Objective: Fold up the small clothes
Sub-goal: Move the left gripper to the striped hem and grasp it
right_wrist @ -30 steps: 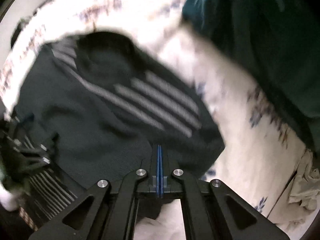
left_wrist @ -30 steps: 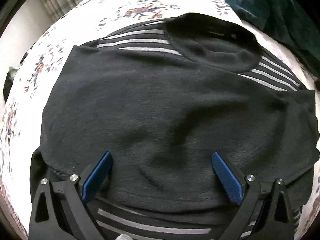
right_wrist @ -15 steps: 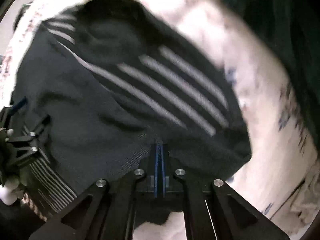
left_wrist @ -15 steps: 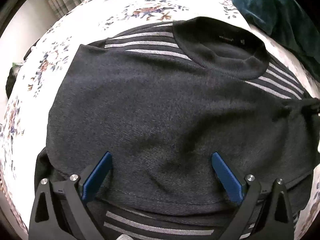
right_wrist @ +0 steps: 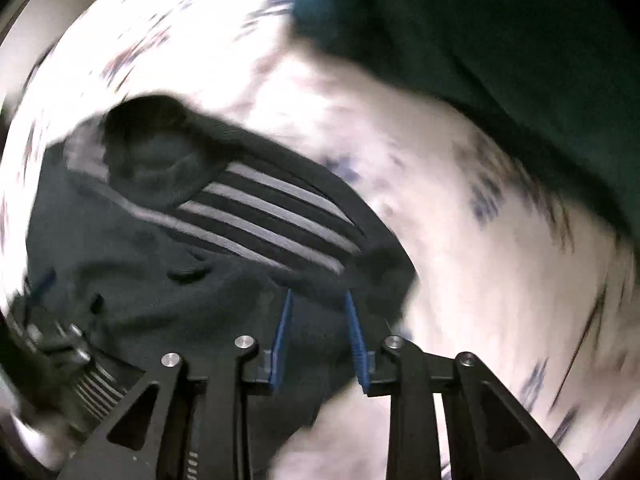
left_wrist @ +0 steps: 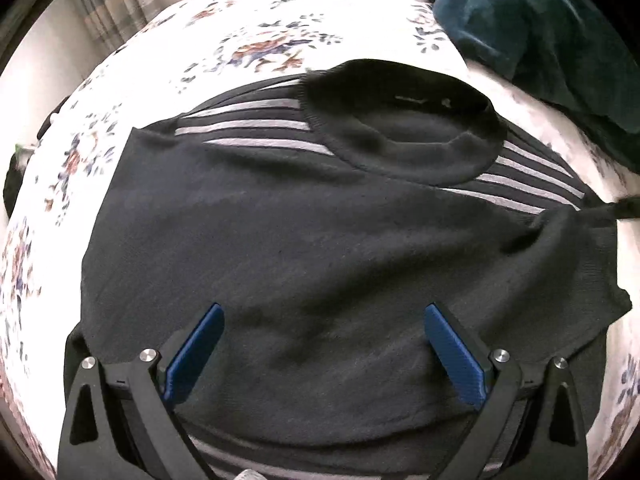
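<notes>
A bed with a white floral-print cover (left_wrist: 248, 28) fills both views, and a heap of dark teal plush fabric (left_wrist: 532, 28) lies on it toward one o'clock. At the centre, flat on the cover, lies the black knitted sweater with grey stripes (left_wrist: 320, 240), its round collar (left_wrist: 404, 120) at twelve o'clock and a plain dark panel folded over the front. The left claw (left_wrist: 322, 344) hangs above the sweater's lower half at six o'clock, its blue pads spread wide with nothing gripped. The right claw (right_wrist: 318, 334), over the sweater's edge, has just been opening; its pads stand narrowly apart, cloth beneath them, not pinched.
</notes>
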### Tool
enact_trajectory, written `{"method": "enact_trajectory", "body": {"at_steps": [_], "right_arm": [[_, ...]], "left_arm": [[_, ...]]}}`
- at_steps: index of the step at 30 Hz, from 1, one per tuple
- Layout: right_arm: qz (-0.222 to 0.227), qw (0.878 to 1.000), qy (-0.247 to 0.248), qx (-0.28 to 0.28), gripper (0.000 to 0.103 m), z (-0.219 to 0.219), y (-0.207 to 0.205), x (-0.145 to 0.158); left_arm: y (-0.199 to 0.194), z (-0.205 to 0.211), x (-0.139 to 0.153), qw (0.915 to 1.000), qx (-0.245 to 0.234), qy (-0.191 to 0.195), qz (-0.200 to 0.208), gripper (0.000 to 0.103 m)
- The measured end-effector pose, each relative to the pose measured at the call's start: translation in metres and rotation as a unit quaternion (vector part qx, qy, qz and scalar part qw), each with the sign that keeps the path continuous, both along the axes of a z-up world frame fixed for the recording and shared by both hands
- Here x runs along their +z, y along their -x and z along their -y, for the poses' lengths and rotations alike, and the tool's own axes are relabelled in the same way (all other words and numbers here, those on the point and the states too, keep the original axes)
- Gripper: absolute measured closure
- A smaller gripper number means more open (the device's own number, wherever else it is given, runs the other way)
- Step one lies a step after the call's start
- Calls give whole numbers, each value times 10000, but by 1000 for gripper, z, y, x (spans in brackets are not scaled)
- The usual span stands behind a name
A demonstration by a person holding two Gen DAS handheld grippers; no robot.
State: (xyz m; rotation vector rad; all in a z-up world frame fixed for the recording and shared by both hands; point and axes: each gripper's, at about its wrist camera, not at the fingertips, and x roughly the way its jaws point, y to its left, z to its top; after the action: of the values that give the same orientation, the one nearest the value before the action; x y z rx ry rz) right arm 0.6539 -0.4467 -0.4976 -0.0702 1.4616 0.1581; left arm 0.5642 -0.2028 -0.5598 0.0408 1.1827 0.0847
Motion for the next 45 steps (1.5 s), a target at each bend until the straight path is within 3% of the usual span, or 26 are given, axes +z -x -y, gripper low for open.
{"method": "enact_trajectory", "body": {"at_steps": [3,7,12,15,17,18,19,20,24,28,30,33,34,37,41,45], "right_arm": [[-95,9953,-648,-718,73,18,30,2],[-40,9944,-936,-491,73,-9,78,-10],[-472,9985,17,291,73,-40,97,-72],[-513,9985,-176,-76,73,-24,114,-65],[-388,9961,-660,-445,72,-11,128,-47],[-324,9921,-999,-690,64,-2,138,-34],[-285,9892,-1142,-875,49,5,147,-25],[-266,9870,-1228,-1000,44,10,155,-18],[-410,9831,-1107,-1400,41,29,196,8],[-559,9825,-1131,-1373,41,62,215,24],[-576,9811,-1298,-1318,41,76,208,24],[-527,9732,-1872,-1227,26,93,186,15],[-505,9688,-2112,-1190,21,99,177,9],[-616,9607,-2514,-1004,21,99,142,-24],[-777,9538,-2783,-819,21,100,95,-67],[-999,9482,-2906,-802,21,92,62,-109]], "left_arm": [[-10,7,-18,9995,-103,-245,-192,0],[-14,0,-27,9987,-352,-344,-85,0],[-14,-21,-25,9986,-379,-362,-84,0],[-12,-32,-19,9994,-208,-243,-132,0],[-3,-35,-9,9996,-146,-174,-167,0],[5,-35,-2,9997,-163,-71,-143,0],[18,-35,9,9996,-233,128,-98,0],[30,-33,16,9993,-291,215,-84,0],[96,-1,36,9958,-777,374,-313,0],[178,64,37,9856,-1395,525,-794,0],[211,96,36,9816,-1625,499,-874,0],[263,152,27,9755,-1900,361,-1050,0],[283,177,20,9730,-2017,178,-1110,0],[314,221,-3,9683,-2166,-260,-1219,0],[331,246,-38,9664,-1994,-764,-1429,0],[325,249,-46,9720,-1703,-824,-1391,0]]}}
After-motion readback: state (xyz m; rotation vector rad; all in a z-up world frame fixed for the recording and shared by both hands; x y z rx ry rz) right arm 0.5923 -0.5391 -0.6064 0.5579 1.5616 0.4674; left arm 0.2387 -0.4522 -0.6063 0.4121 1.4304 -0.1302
